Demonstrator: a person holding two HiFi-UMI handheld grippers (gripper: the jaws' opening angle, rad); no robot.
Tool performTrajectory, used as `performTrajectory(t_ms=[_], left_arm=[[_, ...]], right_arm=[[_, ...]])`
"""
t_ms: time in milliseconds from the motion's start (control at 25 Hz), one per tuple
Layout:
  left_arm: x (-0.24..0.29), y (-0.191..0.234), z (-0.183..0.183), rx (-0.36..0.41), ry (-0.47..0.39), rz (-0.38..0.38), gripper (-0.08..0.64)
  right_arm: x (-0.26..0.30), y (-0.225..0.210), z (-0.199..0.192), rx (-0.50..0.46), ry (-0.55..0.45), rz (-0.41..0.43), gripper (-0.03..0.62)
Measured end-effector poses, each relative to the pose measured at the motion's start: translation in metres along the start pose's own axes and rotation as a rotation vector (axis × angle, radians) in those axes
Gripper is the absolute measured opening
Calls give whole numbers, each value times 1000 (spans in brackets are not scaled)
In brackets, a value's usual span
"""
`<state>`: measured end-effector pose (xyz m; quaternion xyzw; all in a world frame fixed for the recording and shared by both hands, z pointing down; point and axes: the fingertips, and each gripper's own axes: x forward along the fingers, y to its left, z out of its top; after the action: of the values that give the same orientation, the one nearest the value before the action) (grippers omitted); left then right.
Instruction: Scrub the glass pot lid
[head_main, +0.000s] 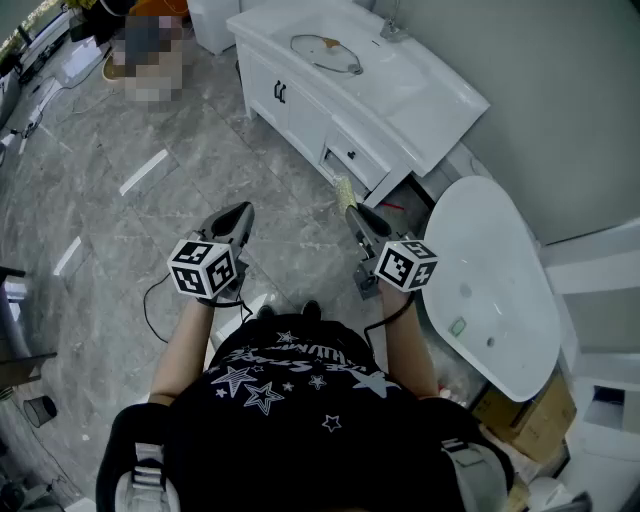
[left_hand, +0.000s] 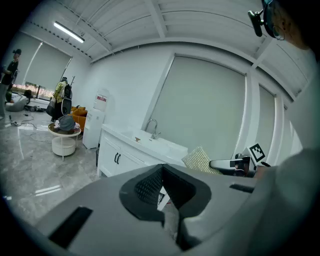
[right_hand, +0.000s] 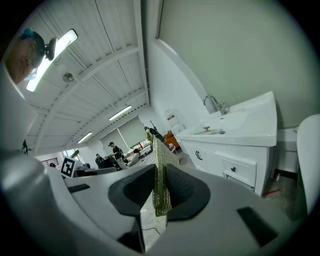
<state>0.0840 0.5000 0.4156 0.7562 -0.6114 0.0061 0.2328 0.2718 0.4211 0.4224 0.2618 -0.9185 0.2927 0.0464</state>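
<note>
The glass pot lid (head_main: 325, 52) lies in the basin of the white sink cabinet (head_main: 420, 110), far ahead of both grippers; the right gripper view shows the lid (right_hand: 212, 131) on the countertop. My right gripper (head_main: 355, 211) (right_hand: 158, 169) is shut on a yellow-green scrub sponge (head_main: 343, 188) (right_hand: 161, 187) that stands upright between its pads. My left gripper (head_main: 239, 213) (left_hand: 162, 170) is shut with nothing in it. Both are held at waist height over the floor, well short of the cabinet. The left gripper view shows the sponge (left_hand: 200, 160) beside it.
A faucet (head_main: 392, 30) stands at the sink's back. A large white oval tub (head_main: 490, 290) lies right of me, with a cardboard box (head_main: 520, 415) beside it. A black cable (head_main: 150, 300) runs over the marble floor. A round table (left_hand: 64, 137) and people stand far off.
</note>
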Motion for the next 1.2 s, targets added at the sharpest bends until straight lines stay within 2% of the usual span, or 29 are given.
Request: performTrajectory(t_ms=[720,1080,1200], left_arm=[[7,-19,-19,-28,36,25,8],[18,-17,-19,-46,13,107,8],[12,-10,-21,-78,-5,155,8]], right_arm=[[-16,-15,-11,20,39,21,71],[-21,-43,-6,2,74,73,71],[-21,-54,-12,15,95,73,71]])
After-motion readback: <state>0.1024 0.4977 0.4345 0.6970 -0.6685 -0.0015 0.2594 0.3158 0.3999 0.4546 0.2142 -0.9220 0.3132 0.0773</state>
